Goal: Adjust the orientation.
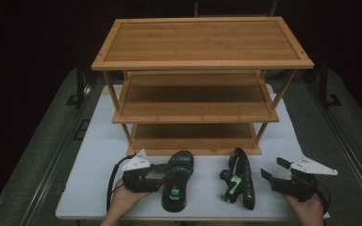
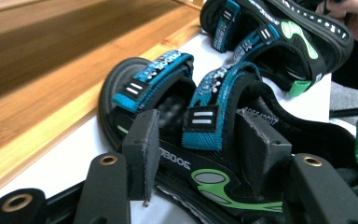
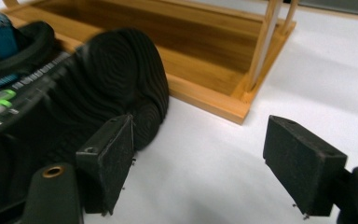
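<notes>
Black pads of my left gripper (image 2: 198, 158) sit open around the flat sandal's (image 1: 176, 179) strap; my right gripper (image 3: 212, 163) gapes wide, empty, beside the tipped sandal (image 1: 239, 181).

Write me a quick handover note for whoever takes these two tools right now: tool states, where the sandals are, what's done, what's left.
Left tool: open, jaws astride the strap of the left sandal, pads not pressing; the sandal lies flat on the white table, toe toward the rack.
Right tool: open, holding nothing, one jaw beside the sole of the right sandal, which lies tipped on its side.
Bamboo shoe rack: none of its three shelves holds a sandal.
Done: nothing placed so far.
Left, probably: grip each sandal and set both on a shelf; the tipped one likely needs righting.
</notes>
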`<state>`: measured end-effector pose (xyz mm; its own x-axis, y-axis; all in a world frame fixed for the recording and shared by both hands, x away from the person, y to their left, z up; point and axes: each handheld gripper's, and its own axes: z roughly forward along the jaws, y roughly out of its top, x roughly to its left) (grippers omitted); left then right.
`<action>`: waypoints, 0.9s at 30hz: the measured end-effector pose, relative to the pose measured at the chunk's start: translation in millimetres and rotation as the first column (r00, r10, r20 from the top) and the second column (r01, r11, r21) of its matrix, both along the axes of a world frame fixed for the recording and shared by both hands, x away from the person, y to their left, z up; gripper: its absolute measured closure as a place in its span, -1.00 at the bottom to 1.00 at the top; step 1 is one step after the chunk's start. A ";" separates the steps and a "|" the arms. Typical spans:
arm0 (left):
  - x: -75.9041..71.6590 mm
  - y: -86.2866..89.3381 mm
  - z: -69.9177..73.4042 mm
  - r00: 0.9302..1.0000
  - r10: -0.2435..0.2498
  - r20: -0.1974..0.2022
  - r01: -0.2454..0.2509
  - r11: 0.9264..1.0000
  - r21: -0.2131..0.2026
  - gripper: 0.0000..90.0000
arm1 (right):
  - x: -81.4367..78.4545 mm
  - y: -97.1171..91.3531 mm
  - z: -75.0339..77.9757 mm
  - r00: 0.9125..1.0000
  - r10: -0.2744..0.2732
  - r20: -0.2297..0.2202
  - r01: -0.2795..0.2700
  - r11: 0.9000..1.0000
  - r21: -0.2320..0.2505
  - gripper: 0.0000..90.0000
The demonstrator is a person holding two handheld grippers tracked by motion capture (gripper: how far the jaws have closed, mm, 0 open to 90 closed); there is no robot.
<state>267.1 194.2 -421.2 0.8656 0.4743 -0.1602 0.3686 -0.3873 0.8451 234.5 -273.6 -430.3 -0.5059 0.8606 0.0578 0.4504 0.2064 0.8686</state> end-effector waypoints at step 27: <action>-4.4 -3.4 -2.1 1.000 -0.001 0.022 0.002 1.000 -0.012 -0.10 | -27.3 58.9 29.5 0.963 0.248 0.107 -0.248 0.969 -0.011 0.94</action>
